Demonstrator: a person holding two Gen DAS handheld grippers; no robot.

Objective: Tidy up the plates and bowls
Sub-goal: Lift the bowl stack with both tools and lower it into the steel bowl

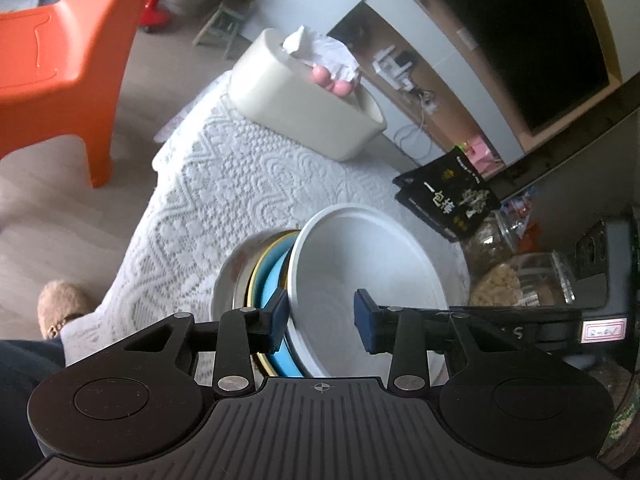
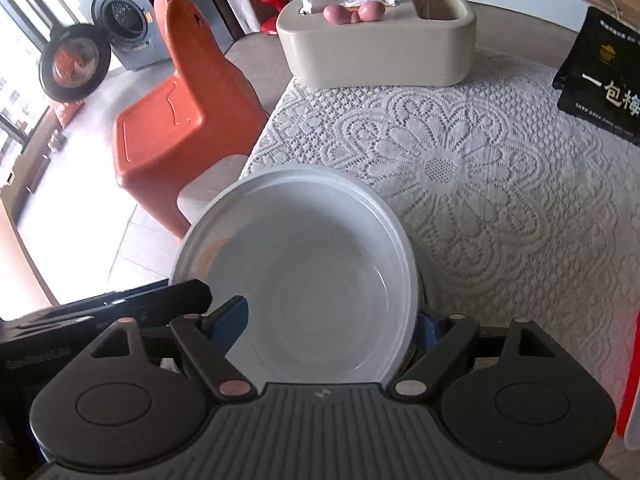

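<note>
Two grippers share one white bowl, and we read that as a hand-over or a joint steadying while it goes onto the stack. Starting at the left, an orange plastic chair stands on the floor beside the lace-covered surface. Next, the left gripper straddles the bowl's near rim, one blue pad outside the wall and the other inside; the gap looks loose, so we judge it released rather than clamped. Under the tilted bowl we see a blue, gold-rimmed dish nested in a pale plate, which suggests stacking by size. Further right, the right gripper spans the whole bowl with its pads wide at opposite rims; whether they press we cannot tell. A tissue box sits well apart at the far edge.
</note>
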